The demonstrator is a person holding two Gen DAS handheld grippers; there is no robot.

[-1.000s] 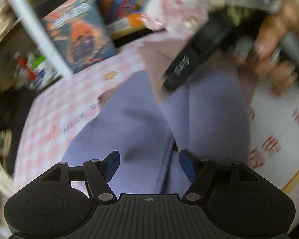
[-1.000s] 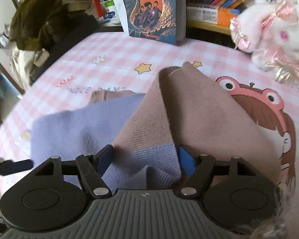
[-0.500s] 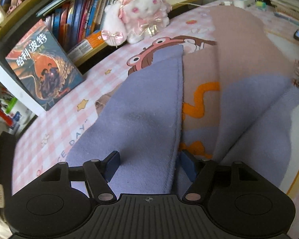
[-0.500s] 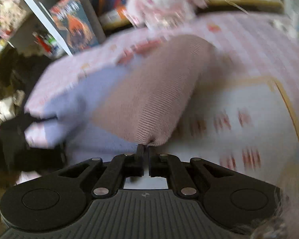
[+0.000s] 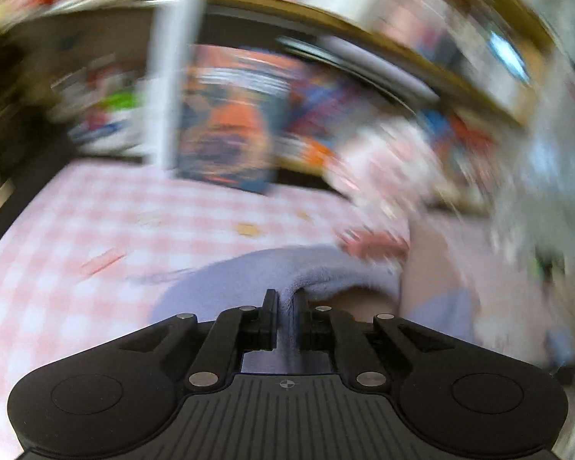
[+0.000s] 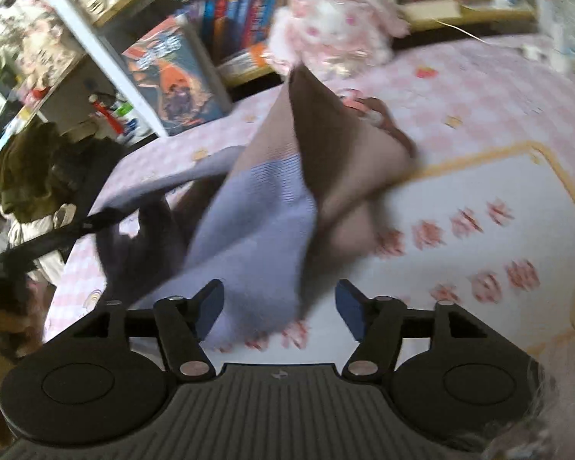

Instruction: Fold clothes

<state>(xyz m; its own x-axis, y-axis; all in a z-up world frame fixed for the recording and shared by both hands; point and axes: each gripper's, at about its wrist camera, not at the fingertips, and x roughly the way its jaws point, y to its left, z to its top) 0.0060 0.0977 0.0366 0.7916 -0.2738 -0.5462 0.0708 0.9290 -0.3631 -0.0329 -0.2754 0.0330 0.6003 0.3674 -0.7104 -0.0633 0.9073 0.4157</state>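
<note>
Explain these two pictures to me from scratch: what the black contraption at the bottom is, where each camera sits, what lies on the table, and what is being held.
No robot here: a person holds a hand-held gripper in each hand, and a fisheye camera on each looks forward past its jaws. The blurred picture comes from the left gripper, whose jaws are shut on a fold of the lilac and brown knitted sweater. The sharper picture comes from the right gripper; its jaws stand open with the sweater's hem hanging between them, not clamped. The sweater is lifted above a pink checked tablecloth. Behind stand a pink and white plush toy and an orange and blue paperback book.
</note>
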